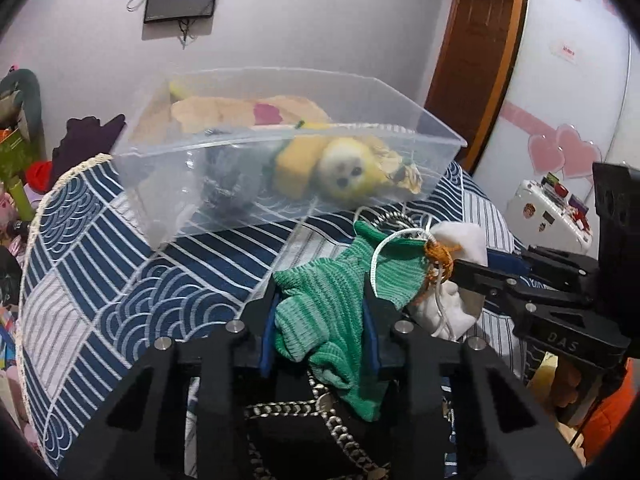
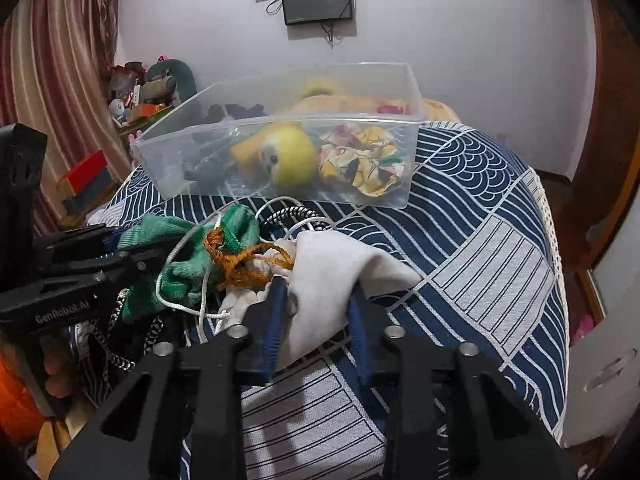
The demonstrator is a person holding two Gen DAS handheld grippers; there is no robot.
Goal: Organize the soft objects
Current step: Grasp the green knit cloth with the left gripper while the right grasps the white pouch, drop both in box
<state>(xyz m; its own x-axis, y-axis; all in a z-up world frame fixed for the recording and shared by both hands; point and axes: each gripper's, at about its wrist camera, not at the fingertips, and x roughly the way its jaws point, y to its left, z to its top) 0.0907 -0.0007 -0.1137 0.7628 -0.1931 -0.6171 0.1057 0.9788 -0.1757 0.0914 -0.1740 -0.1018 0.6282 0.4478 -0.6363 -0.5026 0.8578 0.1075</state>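
Blue wave-patterned bedspread [image 2: 480, 208] carries a far clear bin [image 2: 280, 128] holding a yellow plush [image 2: 288, 152], while nearer the left gripper [image 1: 320, 308] pinches green knit [image 1: 320, 300] and the right gripper [image 2: 316, 304], marked "DAS", clamps white cloth [image 2: 332, 268], orange yarn [image 2: 236, 264] tangled between.

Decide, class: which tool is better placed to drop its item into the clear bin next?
Probably the right tool. Its white cloth looks mostly free, while the left tool grips a green knit piece tangled with white cord and orange yarn. The clear bin lies just ahead.
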